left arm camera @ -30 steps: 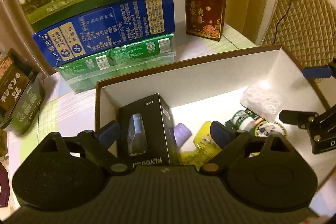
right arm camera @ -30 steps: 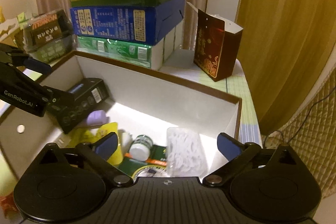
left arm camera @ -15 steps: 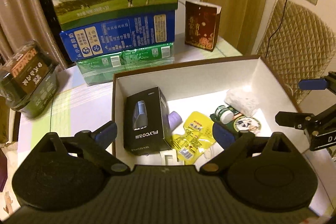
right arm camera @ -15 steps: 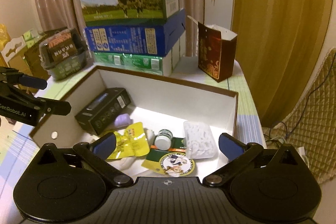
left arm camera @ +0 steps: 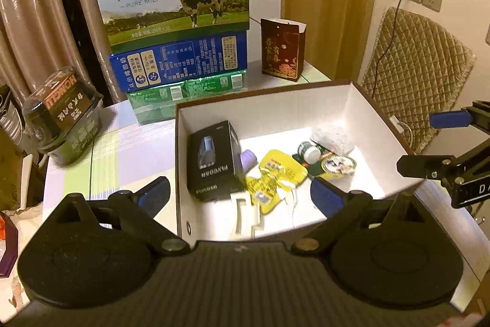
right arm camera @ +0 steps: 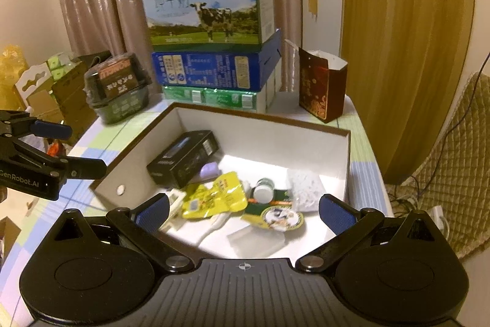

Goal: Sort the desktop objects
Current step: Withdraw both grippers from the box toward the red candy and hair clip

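A brown storage box with a white inside [left arm camera: 269,118] [right arm camera: 254,127] stands on the table. It holds a black shaver box [left arm camera: 212,160] [right arm camera: 183,157], a purple item [left arm camera: 248,157], a yellow pouch [left arm camera: 277,173] [right arm camera: 216,195], a small white-capped bottle [left arm camera: 310,151] [right arm camera: 264,189], a clear bag [right arm camera: 304,184] and a round-labelled packet [right arm camera: 280,216]. My left gripper [left arm camera: 239,198] is open and empty above the box's near edge. My right gripper [right arm camera: 245,210] is open and empty, also held above the box.
A stack of milk cartons [left arm camera: 177,29] [right arm camera: 211,36] stands behind the box. A dark red paper bag [left arm camera: 281,48] [right arm camera: 321,88] stands to its right. A wrapped dark pack [left arm camera: 64,112] [right arm camera: 119,88] sits at the left. A quilted chair [left arm camera: 416,75] is at the right.
Both grippers have risen and pulled back from inside the box, so more of the box and table shows. Both stay open and empty. The items in the box have not moved.
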Demonstrator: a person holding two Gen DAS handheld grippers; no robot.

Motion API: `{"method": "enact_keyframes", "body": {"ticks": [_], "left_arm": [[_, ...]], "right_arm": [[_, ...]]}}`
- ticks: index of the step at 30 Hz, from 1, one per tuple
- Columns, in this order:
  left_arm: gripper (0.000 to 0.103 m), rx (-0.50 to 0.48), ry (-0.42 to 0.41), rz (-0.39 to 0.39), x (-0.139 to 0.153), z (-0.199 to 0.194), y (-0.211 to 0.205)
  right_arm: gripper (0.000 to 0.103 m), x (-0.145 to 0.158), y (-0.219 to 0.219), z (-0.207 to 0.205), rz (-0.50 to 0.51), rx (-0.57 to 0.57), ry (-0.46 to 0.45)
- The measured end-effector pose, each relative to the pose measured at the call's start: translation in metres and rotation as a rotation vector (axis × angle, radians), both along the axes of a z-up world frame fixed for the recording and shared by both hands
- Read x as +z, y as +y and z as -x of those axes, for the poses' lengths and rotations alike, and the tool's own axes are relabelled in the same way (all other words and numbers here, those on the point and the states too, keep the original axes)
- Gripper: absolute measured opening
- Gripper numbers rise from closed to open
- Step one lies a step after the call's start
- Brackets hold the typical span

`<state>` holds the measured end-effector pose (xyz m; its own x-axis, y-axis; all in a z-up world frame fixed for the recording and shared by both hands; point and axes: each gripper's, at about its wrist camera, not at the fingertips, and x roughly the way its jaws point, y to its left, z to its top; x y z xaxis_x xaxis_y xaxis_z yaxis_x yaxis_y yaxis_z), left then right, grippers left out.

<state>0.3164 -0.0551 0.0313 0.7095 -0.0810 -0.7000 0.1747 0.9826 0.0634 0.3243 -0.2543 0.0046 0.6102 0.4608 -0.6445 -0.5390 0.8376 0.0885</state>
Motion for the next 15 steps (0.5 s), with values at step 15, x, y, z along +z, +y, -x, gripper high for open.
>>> {"method": "enact_keyframes", "body": {"ticks": [15], "left_arm": [[0.096,-0.011,0.003,0.0,-0.009,0.08,0.011]], "right_arm": [[0.101,-0.015,0.002,0.086,-0.001,0.016,0.045]]}}
